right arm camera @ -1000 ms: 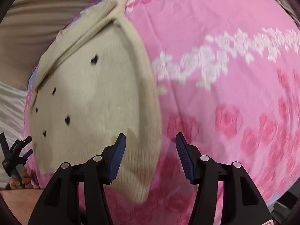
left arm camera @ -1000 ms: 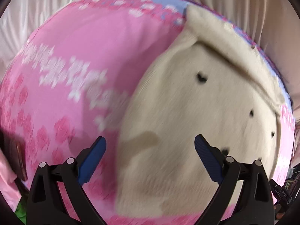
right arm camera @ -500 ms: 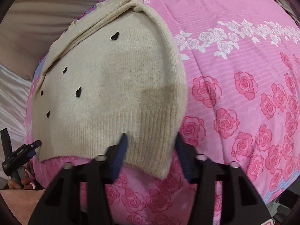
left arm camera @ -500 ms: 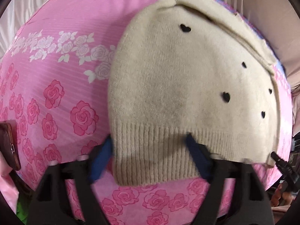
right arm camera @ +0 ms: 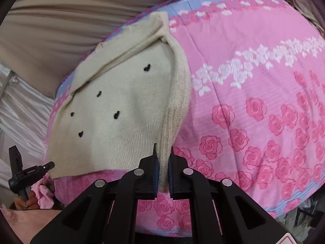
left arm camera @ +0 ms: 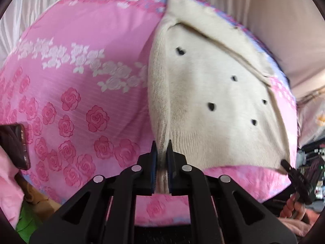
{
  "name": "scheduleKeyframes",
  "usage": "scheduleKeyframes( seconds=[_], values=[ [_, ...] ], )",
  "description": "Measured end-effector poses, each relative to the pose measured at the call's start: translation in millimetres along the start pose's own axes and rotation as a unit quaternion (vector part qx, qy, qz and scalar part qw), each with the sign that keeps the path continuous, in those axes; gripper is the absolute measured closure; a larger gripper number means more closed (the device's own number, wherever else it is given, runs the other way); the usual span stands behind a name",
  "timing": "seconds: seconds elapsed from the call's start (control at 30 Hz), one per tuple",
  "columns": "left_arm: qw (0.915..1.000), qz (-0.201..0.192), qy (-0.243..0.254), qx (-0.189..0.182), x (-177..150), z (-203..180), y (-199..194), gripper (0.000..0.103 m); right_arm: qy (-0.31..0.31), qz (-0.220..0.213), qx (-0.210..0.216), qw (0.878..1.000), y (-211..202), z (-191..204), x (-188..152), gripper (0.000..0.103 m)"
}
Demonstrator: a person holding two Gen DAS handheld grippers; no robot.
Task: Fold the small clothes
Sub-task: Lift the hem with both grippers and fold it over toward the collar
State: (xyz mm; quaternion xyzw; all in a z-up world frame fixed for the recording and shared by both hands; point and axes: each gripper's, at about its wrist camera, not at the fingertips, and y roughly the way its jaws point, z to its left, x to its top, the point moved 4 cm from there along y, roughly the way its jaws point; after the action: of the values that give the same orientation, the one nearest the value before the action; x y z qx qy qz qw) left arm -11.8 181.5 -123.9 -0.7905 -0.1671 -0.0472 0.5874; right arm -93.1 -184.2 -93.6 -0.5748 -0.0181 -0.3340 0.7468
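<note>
A small cream knit sweater [left arm camera: 213, 93] with black heart dots lies on a pink rose-print bedsheet [left arm camera: 81, 81]. My left gripper [left arm camera: 161, 148] is shut on the sweater's ribbed hem at its left corner and lifts that edge into a ridge. In the right wrist view the sweater [right arm camera: 121, 109] lies left of centre. My right gripper [right arm camera: 162, 154] is shut on the ribbed hem at its right corner, which is pulled up into a fold. The sweater's top is folded over near the far edge of the bed.
A dark phone [left arm camera: 14, 144] lies at the sheet's left edge. Beige curtain [right arm camera: 61, 26] hangs behind the bed. The other gripper shows at the right edge [left arm camera: 298, 179] of the left wrist view and at the left edge [right arm camera: 24, 172] of the right wrist view.
Both grippers came down to the sweater's hem, closed on its two corners, and have drawn the edges up.
</note>
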Motion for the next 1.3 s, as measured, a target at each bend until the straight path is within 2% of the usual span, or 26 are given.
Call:
scheduleKeyframes(
  seconds=[0.07, 0.2, 0.27, 0.4, 0.47, 0.5, 0.6, 0.7, 0.73, 0.8, 0.83, 0.9, 0.93, 0.97, 1.0, 1.03, 1.07, 1.1, 1.17, 1.3],
  values=[
    [0.9999, -0.009, 0.008, -0.009, -3, -7, -17, 0.098, -0.006, -0.01, 0.012, 1.0, -17, 2, 2, 0.097],
    [0.9973, -0.043, 0.001, -0.06, -9, -22, -64, 0.099, -0.019, -0.041, 0.055, 0.997, -60, 7, 5, 0.097],
    [0.9932, -0.077, -0.004, -0.087, -9, -28, -91, 0.099, -0.015, -0.067, 0.086, 0.994, -88, 8, 9, 0.097],
    [0.9761, -0.176, -0.008, -0.127, -4, -50, -142, 0.099, -0.022, -0.121, 0.123, 0.985, -140, 15, 25, 0.097],
    [0.9691, -0.208, -0.012, -0.132, 0, -58, -162, 0.099, -0.035, -0.151, 0.133, 0.979, -166, 23, 37, 0.097],
    [0.9638, -0.228, -0.014, -0.138, 6, -64, -174, 0.103, -0.036, -0.162, 0.137, 0.977, -173, 26, 42, 0.097],
    [0.9501, -0.273, -0.013, -0.151, 31, -73, -203, 0.103, -0.044, -0.195, 0.146, 0.969, -188, 37, 67, 0.097],
    [0.9455, -0.3, 0.02, -0.125, 75, -92, -208, 0.103, -0.046, -0.204, 0.155, 0.966, -169, 45, 104, 0.097],
    [0.9477, -0.297, 0.036, -0.111, 91, -98, -198, 0.103, -0.048, -0.201, 0.155, 0.966, -155, 48, 119, 0.097],
    [0.9609, -0.262, 0.035, -0.082, 115, -101, -170, 0.103, -0.059, -0.194, 0.124, 0.971, -131, 53, 137, 0.097],
    [0.9677, -0.235, 0.042, -0.082, 120, -101, -155, 0.103, -0.065, -0.186, 0.117, 0.973, -121, 54, 138, 0.097],
    [0.9784, -0.193, 0.042, -0.059, 114, -95, -127, 0.099, -0.079, -0.169, 0.104, 0.977, -109, 55, 133, 0.096],
    [0.9852, -0.155, 0.041, -0.06, 105, -89, -107, 0.097, -0.085, -0.158, 0.091, 0.979, -104, 52, 126, 0.096],
    [0.9905, -0.121, 0.032, -0.058, 96, -82, -90, 0.085, -0.085, -0.149, 0.086, 0.981, -100, 49, 121, 0.096],
    [0.9959, -0.065, 0.015, -0.061, 80, -73, -63, 0.077, -0.082, -0.136, 0.082, 0.984, -97, 44, 115, 0.096],
    [0.9977, -0.024, -0.003, -0.063, 65, -64, -43, 0.072, -0.079, -0.127, 0.079, 0.986, -94, 39, 110, 0.096],
    [0.9972, 0.012, -0.026, -0.069, 49, -57, -26, 0.072, -0.077, -0.117, 0.074, 0.987, -91, 35, 106, 0.096],
    [0.9931, 0.058, -0.047, -0.091, 30, -53, -5, 0.072, -0.075, -0.105, 0.069, 0.989, -88, 30, 103, 0.096],
    [0.986, 0.108, -0.065, -0.109, 6, -53, 18, 0.068, -0.073, -0.087, 0.062, 0.992, -82, 24, 100, 0.096],
    [0.9729, 0.154, -0.101, -0.14, -29, -62, 51, 0.059, -0.084, -0.06, 0.056, 0.993, -75, 18, 98, 0.096]
  ],
)
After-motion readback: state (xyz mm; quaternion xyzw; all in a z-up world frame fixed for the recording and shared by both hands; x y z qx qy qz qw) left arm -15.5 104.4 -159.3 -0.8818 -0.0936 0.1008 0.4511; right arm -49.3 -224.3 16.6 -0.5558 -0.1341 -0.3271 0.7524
